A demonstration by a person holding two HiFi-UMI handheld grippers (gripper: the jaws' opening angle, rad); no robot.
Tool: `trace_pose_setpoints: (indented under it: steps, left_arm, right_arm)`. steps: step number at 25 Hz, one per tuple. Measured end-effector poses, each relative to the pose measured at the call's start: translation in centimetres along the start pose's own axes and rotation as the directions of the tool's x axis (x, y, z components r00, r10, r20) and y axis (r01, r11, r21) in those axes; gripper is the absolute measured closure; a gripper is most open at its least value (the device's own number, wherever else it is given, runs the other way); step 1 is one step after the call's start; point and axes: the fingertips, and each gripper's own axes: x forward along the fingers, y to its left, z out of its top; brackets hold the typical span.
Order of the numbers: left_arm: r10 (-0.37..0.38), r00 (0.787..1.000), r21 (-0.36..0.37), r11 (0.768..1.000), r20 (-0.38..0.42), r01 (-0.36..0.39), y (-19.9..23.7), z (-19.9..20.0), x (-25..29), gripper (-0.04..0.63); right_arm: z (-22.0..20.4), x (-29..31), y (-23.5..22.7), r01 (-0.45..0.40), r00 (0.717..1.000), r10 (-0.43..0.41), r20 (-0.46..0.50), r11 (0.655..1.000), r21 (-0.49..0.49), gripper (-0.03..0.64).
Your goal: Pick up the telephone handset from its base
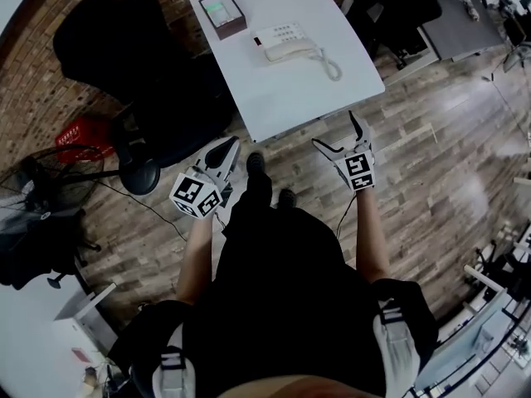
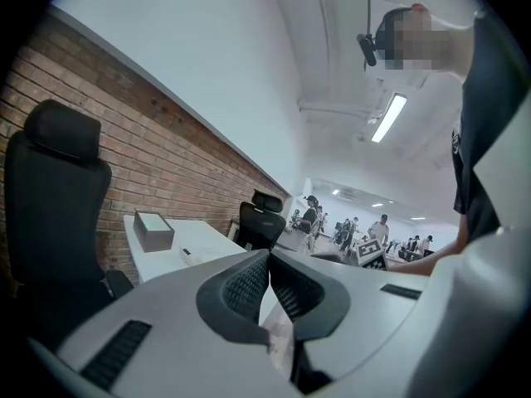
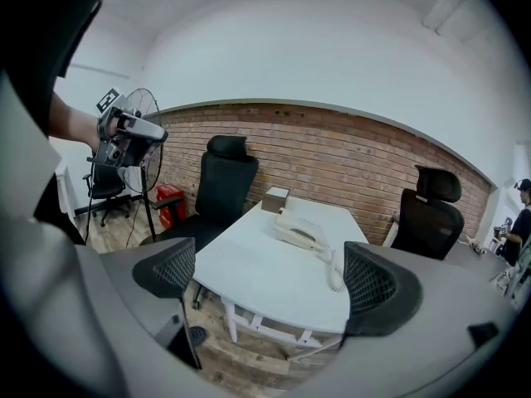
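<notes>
A white table (image 1: 286, 98) stands on wood-plank flooring (image 1: 448, 156), a dark box (image 1: 222, 13) with a pale top at its 11 o'clock corner. A black office chair (image 1: 124, 48) sits at the table's 9 o'clock, another (image 1: 397, 2) at 2 o'clock. A red crate (image 1: 83, 137) and a pedestal fan (image 1: 58, 177) stand at 8 o'clock, beside a brick wall (image 1: 33, 73).

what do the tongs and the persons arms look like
The left tongs and right tongs have pale grey bodies with black mesh-textured pads inside the tips. Each carries a cube with black-and-white square markers. A thin cable runs from the right one. The person wears a black top, forearms uncovered.
</notes>
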Motion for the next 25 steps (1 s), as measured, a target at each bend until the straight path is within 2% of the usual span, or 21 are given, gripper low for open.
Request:
trace_pose_setpoints:
  steps: [9, 18, 25]
  left_arm:
    - [-0.053, 0.998, -0.004, 0.999, -0.035, 0.053, 5.1, 1.4, 3.5, 0.577]
    - [-0.153, 0.987, 0.015, 0.988, -0.056, 0.154, 6.9, 3.3, 7.8, 0.575]
    - [-0.185, 0.98, 0.025, 0.982, -0.067, 0.187, 8.9, 4.2, 8.8, 0.576]
  right_arm:
    - [1.3, 2.7, -2.5, 0.073, 0.997, -0.073, -0.032, 0.997, 0.009, 0.066]
    - [1.8, 3.7, -4.7, 0.154, 0.987, -0.152, -0.051, 0.987, 0.042, 0.066]
    - [2.4, 5.4, -5.2, 0.188, 0.98, -0.185, -0.068, 0.981, 0.039, 0.066]
